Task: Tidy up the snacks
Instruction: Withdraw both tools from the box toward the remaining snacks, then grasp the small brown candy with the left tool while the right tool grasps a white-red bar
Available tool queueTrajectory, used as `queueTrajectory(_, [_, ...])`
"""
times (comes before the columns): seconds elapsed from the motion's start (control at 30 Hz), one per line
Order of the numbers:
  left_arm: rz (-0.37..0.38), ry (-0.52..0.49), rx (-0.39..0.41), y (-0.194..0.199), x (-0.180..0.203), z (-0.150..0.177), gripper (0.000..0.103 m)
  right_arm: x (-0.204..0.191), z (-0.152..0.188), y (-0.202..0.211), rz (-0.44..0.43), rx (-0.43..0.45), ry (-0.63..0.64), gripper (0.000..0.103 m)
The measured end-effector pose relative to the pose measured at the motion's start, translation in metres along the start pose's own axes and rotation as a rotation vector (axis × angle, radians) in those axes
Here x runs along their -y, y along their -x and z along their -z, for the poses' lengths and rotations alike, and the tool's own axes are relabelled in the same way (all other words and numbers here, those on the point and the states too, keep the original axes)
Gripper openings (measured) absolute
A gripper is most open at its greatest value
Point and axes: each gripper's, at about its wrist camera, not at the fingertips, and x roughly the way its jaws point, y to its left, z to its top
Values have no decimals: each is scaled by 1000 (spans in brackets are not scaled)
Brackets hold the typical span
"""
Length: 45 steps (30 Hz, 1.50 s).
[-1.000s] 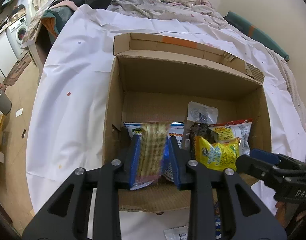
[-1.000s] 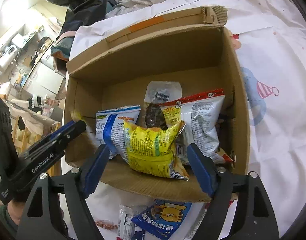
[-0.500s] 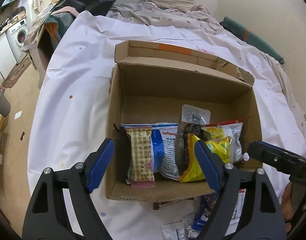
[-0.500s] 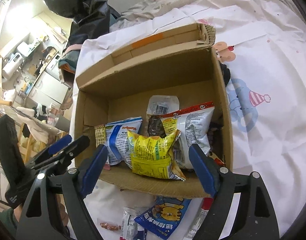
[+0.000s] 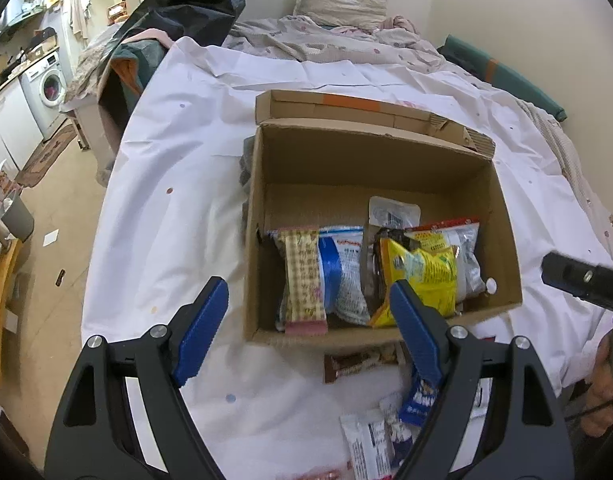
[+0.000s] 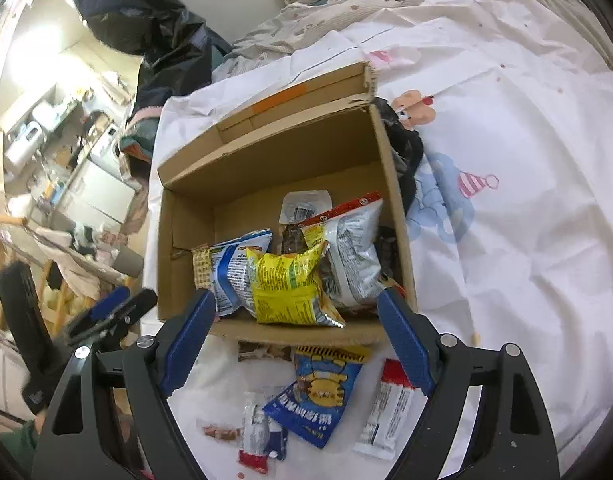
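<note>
left claw gaping wide, gripping nothing | right claw gaping wide, gripping nothing | cardboard box sitting on bed, holding snack packets | loose packets lying by bed's near edge

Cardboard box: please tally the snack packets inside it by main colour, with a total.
beige checked packet: 1
blue-and-white bag: 1
yellow bag: 1
silver bag with red top: 1
clear pouch with dark contents: 1
Total: 5 visible in the cardboard box; any packets hidden behind them cannot be counted.
</note>
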Motion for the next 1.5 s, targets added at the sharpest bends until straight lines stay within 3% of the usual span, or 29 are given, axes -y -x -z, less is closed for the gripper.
queueTrajectory(0.07, [8,11,-11,7,-3,7,80,9,3,10,-68,1,-56,86])
queueTrajectory(0.2, [6,38,-31,17,-11,20,80,21,10,21,-115,9,-123,86])
queueTrajectory(0.33, [-5,101,-81,20,-29,30,80,27,18,26,-121,4,-155,86])
queueTrajectory(0.47, [-26,156,-178,10,-47,45,80,33,29,24,-83,-24,-189,86])
queueTrajectory(0.6, [-43,108,-331,-12,-45,72,80,36,40,16,-61,-59,-219,86])
queueTrajectory(0.77, [-6,-14,-526,-39,-21,108,80,29,43,7,-11,-79,-175,86])
queueTrajectory(0.97, [-59,-23,-588,-53,-9,133,80,26,46,-2,13,-99,-157,86])
queueTrajectory(1.13, [-90,-80,-584,-59,1,141,80,23,47,-3,13,-105,-136,86])
queueTrajectory(1.33, [-39,-124,-584,-62,19,147,55,23,47,-3,-11,-112,-148,86])
queueTrajectory(1.4, [-17,-136,-586,-61,27,148,40,23,47,-3,-9,-112,-149,86])
queueTrajectory(1.47, [-8,-151,-584,-59,33,148,37,24,47,-3,-8,-113,-152,86])
queueTrajectory(1.5, [1,-146,-582,-56,33,148,20,24,47,-3,-8,-113,-154,86])
